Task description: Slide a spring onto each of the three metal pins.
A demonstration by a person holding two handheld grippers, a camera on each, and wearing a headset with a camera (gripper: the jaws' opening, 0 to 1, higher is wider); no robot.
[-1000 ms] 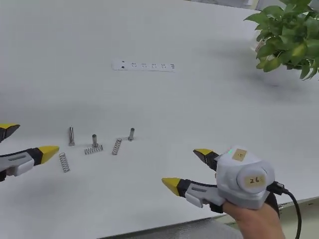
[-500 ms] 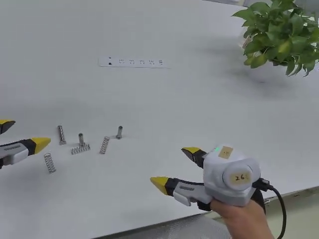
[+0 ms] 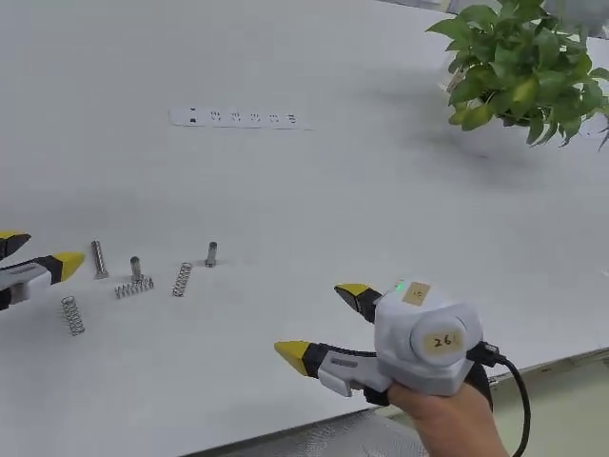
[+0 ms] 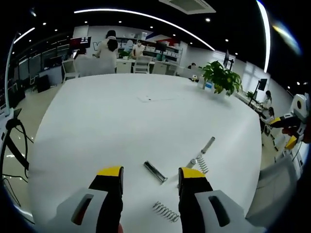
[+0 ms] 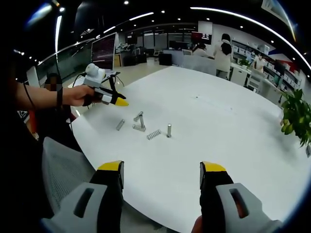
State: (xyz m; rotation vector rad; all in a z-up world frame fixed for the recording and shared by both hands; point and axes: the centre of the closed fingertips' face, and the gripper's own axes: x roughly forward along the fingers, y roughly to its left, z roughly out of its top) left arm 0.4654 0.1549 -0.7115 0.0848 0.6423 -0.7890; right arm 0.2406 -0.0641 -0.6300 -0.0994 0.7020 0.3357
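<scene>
Steel pins (image 3: 135,268) stand head-down at 9 o'clock on the table (image 3: 333,209), likely so the shafts take springs (image 3: 181,279) from above. The three springs lie loose beside them (none threaded). Left gripper (image 3: 38,249) hovers near them, fingers (image 3: 67,263) released and empty; right gripper (image 3: 322,321) at 5 o'clock, likewise.

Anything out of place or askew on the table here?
Possibly: the leftmost pin slants differently from the other two pins in the left gripper view, so it may be lying flat. Three springs lie loose beside them; nothing else stands out.
</scene>
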